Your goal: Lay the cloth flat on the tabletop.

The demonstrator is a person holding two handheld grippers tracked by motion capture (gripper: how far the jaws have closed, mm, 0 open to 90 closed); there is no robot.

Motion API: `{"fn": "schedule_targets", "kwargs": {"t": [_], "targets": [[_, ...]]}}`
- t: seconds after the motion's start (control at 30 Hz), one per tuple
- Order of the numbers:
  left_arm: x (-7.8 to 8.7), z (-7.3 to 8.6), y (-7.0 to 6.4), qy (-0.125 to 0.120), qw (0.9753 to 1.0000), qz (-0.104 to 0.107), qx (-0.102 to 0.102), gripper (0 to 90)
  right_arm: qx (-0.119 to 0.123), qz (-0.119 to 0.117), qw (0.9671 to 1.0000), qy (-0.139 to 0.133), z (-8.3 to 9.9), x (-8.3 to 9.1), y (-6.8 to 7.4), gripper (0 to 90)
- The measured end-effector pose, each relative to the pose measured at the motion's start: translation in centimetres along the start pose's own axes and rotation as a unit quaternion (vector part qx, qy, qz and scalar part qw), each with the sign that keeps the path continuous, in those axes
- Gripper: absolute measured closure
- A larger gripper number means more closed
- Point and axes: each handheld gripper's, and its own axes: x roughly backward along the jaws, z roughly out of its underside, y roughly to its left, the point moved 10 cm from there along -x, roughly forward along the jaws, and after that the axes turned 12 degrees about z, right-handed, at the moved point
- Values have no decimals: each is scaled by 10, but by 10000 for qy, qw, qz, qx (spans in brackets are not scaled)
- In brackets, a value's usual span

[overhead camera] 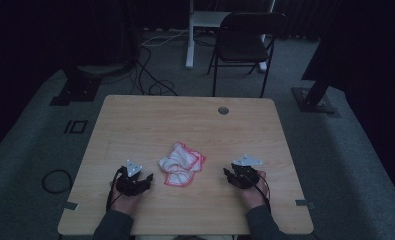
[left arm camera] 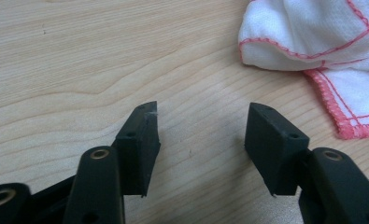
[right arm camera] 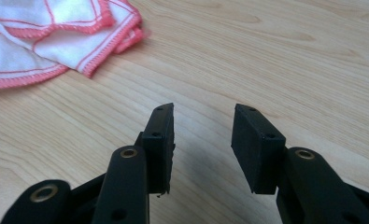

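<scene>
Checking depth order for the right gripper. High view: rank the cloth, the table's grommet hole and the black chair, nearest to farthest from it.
From the right gripper:
1. Cloth, just to its left at table centre.
2. Grommet hole, near the table's far edge.
3. Black chair, on the floor beyond the table.

table (overhead camera: 135,115): light wood, a round grommet (overhead camera: 223,110) is set near its far edge | cloth (overhead camera: 181,163): white with red stitching, crumpled, laid near the middle | black folding chair (overhead camera: 245,42): placed behind the table | cables (overhead camera: 150,75): spread on grey floor
</scene>
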Motion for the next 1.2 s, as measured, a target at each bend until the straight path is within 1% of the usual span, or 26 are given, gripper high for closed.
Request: {"fn": "schedule_targets", "kwargs": {"t": [0.07, 0.17, 0.27, 0.4, 0.43, 0.63, 0.77, 0.97, 1.03, 1.1, 1.13, 1.2], "targets": [[0, 0, -1, 11, 10000, 9, -29, 477, 33, -6, 10000, -38, -2, 1, 2, 595], [0, 0, -3, 16, 10000, 61, -55, 482, 68, -86, 9999, -95, -6, 2, 6, 624], [-1, 0, -6, 35, 9999, 133, -105, 487, 234, -130, 9996, -124, -9, 2, 11, 636], [-1, -1, -11, -2, 9996, 288, -24, 495, 252, -150, 9994, -168, -14, 2, 14, 645], [-1, -1, -11, 16, 9995, 302, -54, 498, 238, -152, 9994, -176, -15, 2, 15, 645], [0, -5, -21, -52, 9991, 379, -198, 518, 283, -157, 9992, -245, -22, 3, 20, 652], [0, -6, -26, -56, 9987, 445, -234, 522, 394, -194, 9987, -267, -26, 1, 27, 654], [0, -8, -32, -96, 9981, 531, -312, 558, 487, -259, 9980, -293, -34, -5, 37, 673], [0, -7, -34, -69, 9977, 565, -374, 580, 518, -267, 9978, -301, -35, -5, 40, 680], [-1, -8, -36, -61, 9973, 599, -418, 599, 563, -277, 9975, -324, -37, -5, 41, 687], [-1, -8, -36, -61, 9973, 599, -418, 604, 563, -277, 9975, -324, -37, -5, 41, 687], [-2, -8, -41, -64, 9967, 657, -466, 615, 554, -300, 9974, -354, -42, -5, 42, 694]]}}
